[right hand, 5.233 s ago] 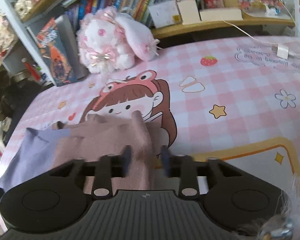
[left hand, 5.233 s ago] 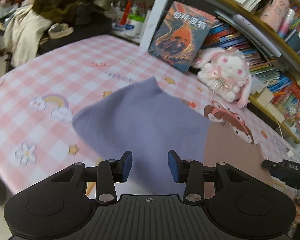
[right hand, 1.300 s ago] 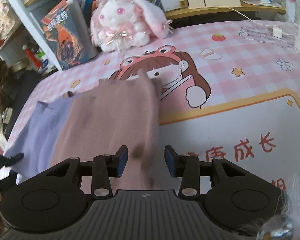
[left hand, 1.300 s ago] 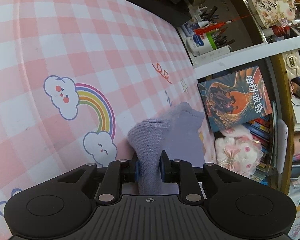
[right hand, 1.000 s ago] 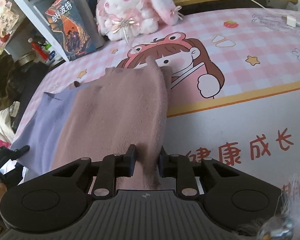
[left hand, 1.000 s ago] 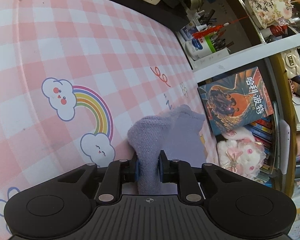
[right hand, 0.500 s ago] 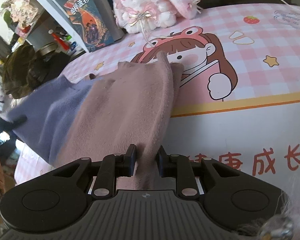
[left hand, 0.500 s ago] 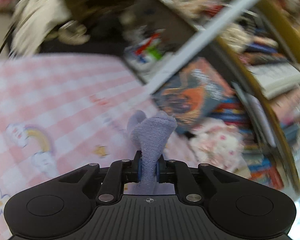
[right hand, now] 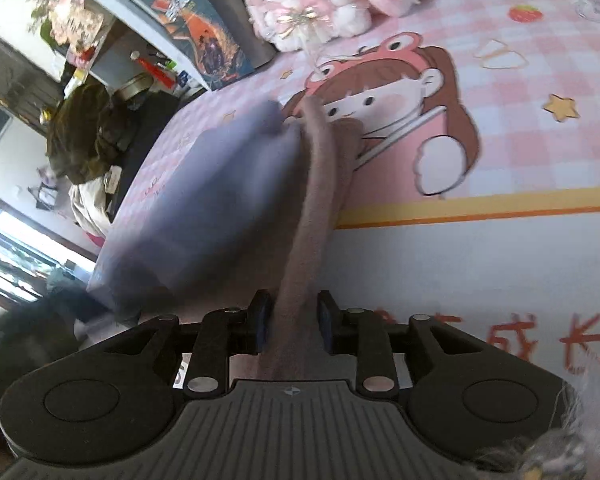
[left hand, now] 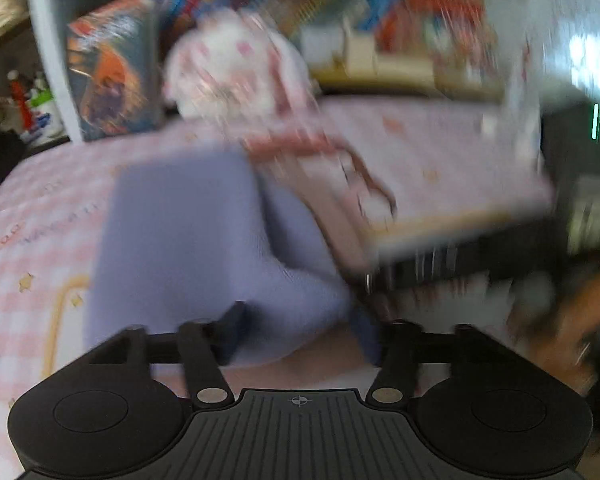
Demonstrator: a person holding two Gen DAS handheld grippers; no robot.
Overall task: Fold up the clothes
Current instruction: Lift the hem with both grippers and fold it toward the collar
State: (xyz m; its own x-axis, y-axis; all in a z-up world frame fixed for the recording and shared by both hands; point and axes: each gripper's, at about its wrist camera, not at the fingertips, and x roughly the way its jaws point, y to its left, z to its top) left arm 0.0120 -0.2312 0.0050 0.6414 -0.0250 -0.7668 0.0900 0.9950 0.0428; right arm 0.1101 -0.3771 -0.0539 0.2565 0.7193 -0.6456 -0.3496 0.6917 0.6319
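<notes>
Pink mat under garment: R tongs pinch it, L tongs spread.

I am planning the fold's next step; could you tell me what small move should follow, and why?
Probably open the right gripper and withdraw it: the purple half seems folded over, the left gripper is open, and the pink edge remains raised off the mat.

Both grippers, left and right, have black ribbed housings with a small crosshair mark, round side discs, silver screws on black finger arms, and blue pads at the tips.
</notes>
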